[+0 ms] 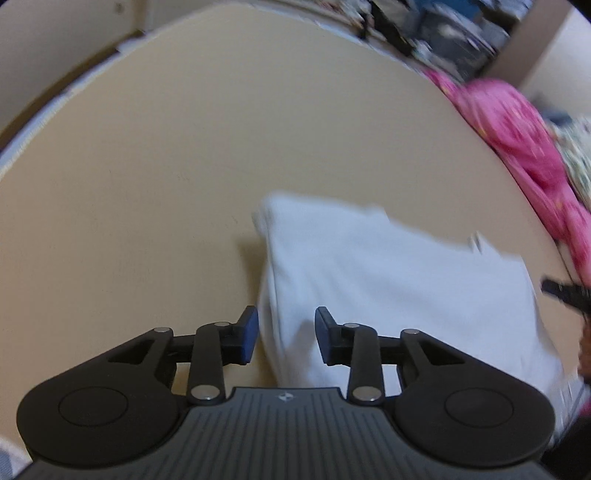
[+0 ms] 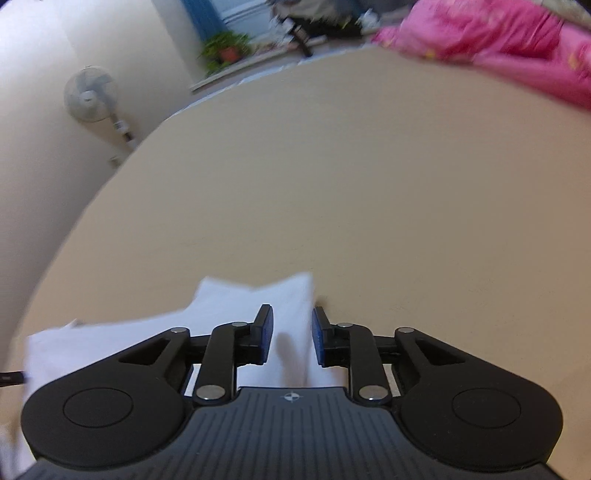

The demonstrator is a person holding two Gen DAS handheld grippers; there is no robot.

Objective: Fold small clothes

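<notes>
A white garment (image 1: 388, 280) lies folded on the beige table (image 1: 166, 166). My left gripper (image 1: 286, 334) is open, its jaws astride the garment's near left edge, with cloth between them but not pinched. In the right wrist view the same white garment (image 2: 236, 314) lies under and left of my right gripper (image 2: 291, 334). That gripper is open, its jaws standing over the garment's right edge. The tip of the other gripper (image 1: 565, 293) shows at the right edge of the left wrist view.
A heap of pink cloth (image 1: 517, 133) lies along the table's far right edge, also in the right wrist view (image 2: 498, 40). A white standing fan (image 2: 90, 94) and a potted plant (image 2: 225, 50) stand beyond the table. Clutter lies behind the table (image 1: 424, 22).
</notes>
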